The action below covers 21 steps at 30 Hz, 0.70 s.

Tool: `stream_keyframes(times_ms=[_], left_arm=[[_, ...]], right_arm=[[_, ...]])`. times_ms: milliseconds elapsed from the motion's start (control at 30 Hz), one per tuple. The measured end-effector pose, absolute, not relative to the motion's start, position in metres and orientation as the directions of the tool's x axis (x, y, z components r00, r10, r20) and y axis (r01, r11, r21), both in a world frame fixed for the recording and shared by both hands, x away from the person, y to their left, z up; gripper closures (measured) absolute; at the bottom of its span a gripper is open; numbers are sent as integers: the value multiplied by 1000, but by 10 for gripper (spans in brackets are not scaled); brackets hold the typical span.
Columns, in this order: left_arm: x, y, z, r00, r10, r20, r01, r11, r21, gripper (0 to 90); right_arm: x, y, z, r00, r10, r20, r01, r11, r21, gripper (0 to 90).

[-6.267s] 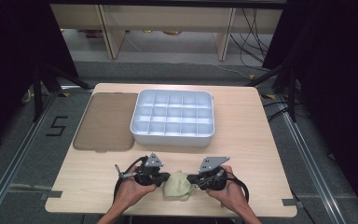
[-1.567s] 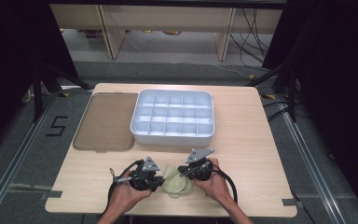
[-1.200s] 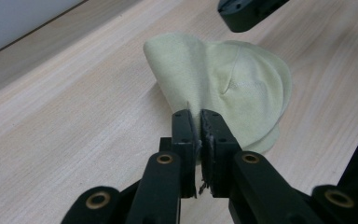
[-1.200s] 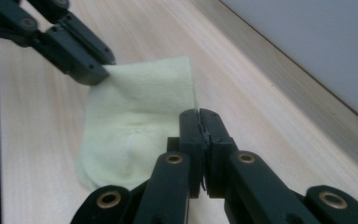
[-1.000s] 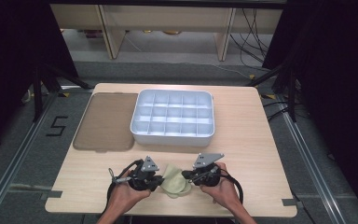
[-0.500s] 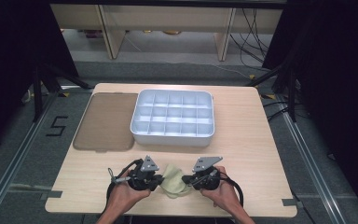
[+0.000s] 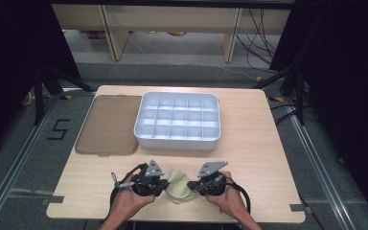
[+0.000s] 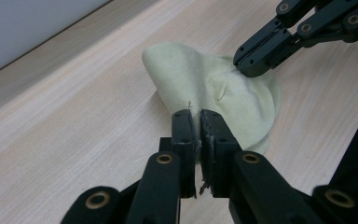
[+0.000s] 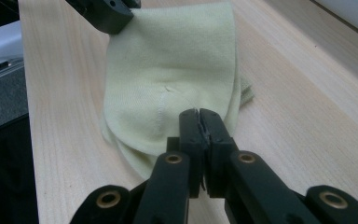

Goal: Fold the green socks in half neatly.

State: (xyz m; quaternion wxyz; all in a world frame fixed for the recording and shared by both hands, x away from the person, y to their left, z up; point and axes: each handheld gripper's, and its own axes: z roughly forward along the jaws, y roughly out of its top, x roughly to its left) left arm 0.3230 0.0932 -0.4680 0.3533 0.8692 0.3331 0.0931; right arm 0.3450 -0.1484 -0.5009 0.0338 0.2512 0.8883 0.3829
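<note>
A pale yellow-green cloth (image 7: 178,186) lies bunched near the middle of the table's (image 7: 268,158) front edge. The left gripper (image 8: 199,122) pinches one side of it with closed jaws, and the right gripper (image 9: 199,122) is clamped on the opposite side. A white divided tray (image 7: 178,121) sits behind, toward the back edge.

you have a white divided tray (image 7: 177,139) at the far middle of the wooden table (image 7: 268,158), a flat brown mat (image 7: 109,125) just beside its left wall, touching or nearly so.
</note>
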Motion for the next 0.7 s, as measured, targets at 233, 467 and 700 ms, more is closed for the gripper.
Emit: stream_keyframes(times_ms=[233,467,700], left_arm=[[320,86,-463,775,628,-67,490,-531,692,840],[313,74,-460,795,603,-63,466,-541,700,840],[311,68,-459,804,591,-64,456,-543,705,840]], right_arm=[[348,-149,-502,-882,457,114,396,589,705,888],[346,-149,-502,-873,472,127,415,581,700,888],[346,-148,-502,-873,472,127,416,580,700,888]])
